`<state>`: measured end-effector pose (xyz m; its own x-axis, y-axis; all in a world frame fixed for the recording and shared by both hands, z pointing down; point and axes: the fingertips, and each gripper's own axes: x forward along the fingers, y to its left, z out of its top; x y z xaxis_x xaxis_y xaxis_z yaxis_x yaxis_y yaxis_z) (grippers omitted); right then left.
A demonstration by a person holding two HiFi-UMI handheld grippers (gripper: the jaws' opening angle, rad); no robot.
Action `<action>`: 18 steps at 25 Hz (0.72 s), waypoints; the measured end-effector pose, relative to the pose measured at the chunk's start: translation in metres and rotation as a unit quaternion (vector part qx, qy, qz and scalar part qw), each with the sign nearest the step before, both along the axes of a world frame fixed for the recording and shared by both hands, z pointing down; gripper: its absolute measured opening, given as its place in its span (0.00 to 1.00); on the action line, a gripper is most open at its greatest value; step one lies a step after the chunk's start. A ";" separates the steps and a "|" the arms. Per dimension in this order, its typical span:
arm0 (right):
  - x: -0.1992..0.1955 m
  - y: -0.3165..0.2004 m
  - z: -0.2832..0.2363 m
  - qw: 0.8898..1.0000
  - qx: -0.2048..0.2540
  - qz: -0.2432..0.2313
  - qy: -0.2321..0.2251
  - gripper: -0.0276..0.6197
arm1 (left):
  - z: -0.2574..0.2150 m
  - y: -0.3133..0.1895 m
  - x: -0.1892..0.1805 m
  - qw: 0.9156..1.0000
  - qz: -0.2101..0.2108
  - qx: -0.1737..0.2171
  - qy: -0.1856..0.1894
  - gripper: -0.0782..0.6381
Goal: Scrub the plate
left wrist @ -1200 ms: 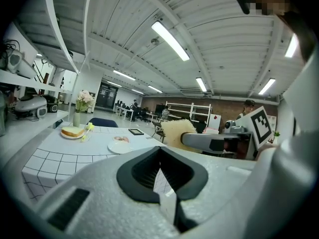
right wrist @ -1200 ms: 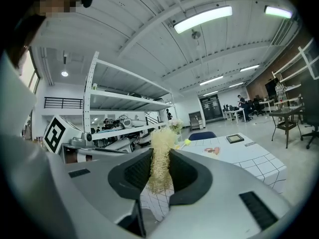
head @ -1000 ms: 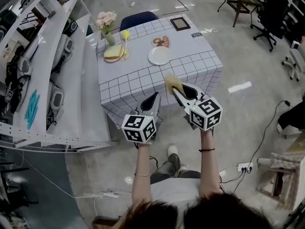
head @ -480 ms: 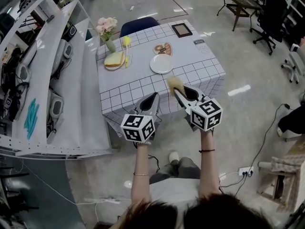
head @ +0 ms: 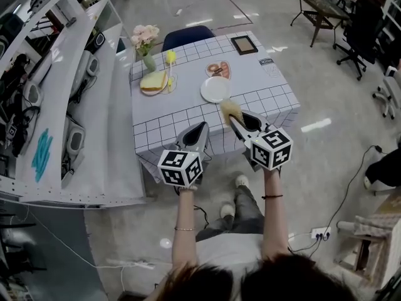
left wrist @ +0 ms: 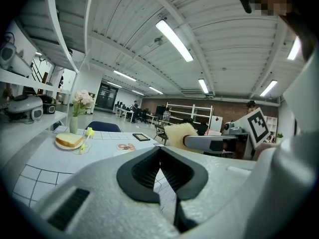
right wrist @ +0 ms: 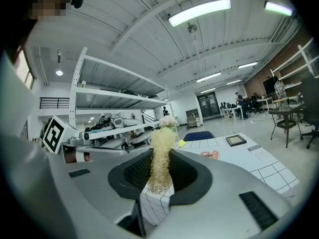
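A white plate (head: 215,88) lies empty on the checked tablecloth (head: 188,108), right of middle. My right gripper (head: 231,118) hovers over the table's near edge, short of the plate, shut on a yellow fibrous scrubber (head: 229,110); the scrubber (right wrist: 160,159) stands upright between the jaws in the right gripper view. My left gripper (head: 199,132) is held at the near table edge to the left of the right one, jaws shut with nothing between them. In the left gripper view the scrubber (left wrist: 179,133) and the right gripper show to the right.
On the table are a slice of bread on a plate (head: 153,82), a yellow item (head: 169,58), a vase of pink flowers (head: 145,42), a heart-shaped dish (head: 217,70) and a framed picture (head: 244,44). A blue chair (head: 188,37) stands behind. White shelving (head: 69,105) runs along the left.
The view has shifted slightly; the table and plate sit a little lower and to the right in the frame. Both grippers hold the same pose, the scrubber still gripped.
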<state>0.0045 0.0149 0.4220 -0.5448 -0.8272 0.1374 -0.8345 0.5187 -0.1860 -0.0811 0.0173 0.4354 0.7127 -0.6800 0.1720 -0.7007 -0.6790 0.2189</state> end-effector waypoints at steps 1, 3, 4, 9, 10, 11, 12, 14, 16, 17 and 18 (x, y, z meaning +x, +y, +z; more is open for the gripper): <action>0.002 -0.006 -0.001 1.000 0.000 -0.002 0.001 0.17 | 0.000 -0.005 0.001 1.000 -0.003 0.000 0.000 0.12; 0.005 -0.018 -0.004 1.000 0.000 -0.006 0.003 0.17 | -0.001 -0.016 0.002 1.000 -0.010 -0.002 0.001 0.12; 0.007 -0.024 -0.005 1.000 -0.001 -0.010 0.004 0.17 | -0.002 -0.022 0.003 1.000 -0.014 -0.002 0.002 0.12; 0.013 -0.060 -0.006 0.999 -0.006 -0.032 0.014 0.17 | -0.006 -0.054 0.014 1.000 -0.025 -0.002 0.015 0.12; 0.015 -0.067 -0.006 0.999 -0.008 -0.035 0.014 0.17 | -0.004 -0.059 0.017 1.000 -0.026 -0.005 0.016 0.12; 0.017 -0.074 -0.005 0.999 -0.010 -0.038 0.015 0.17 | -0.002 -0.065 0.019 0.999 -0.028 -0.007 0.016 0.12; 0.019 -0.081 -0.005 0.999 -0.012 -0.042 0.015 0.17 | -0.002 -0.072 0.021 0.999 -0.031 -0.008 0.016 0.12; 0.021 -0.095 -0.003 0.998 -0.016 -0.049 0.018 0.17 | -0.002 -0.084 0.023 0.999 -0.039 -0.009 0.016 0.12; 0.023 -0.108 -0.002 0.998 -0.019 -0.058 0.021 0.17 | -0.002 -0.096 0.025 0.999 -0.047 -0.010 0.017 0.12; 0.023 -0.114 -0.001 0.998 -0.021 -0.062 0.022 0.17 | -0.001 -0.102 0.026 0.999 -0.050 -0.012 0.017 0.12; 0.023 -0.120 0.000 0.997 -0.023 -0.066 0.022 0.17 | 0.000 -0.107 0.026 0.998 -0.054 -0.014 0.015 0.12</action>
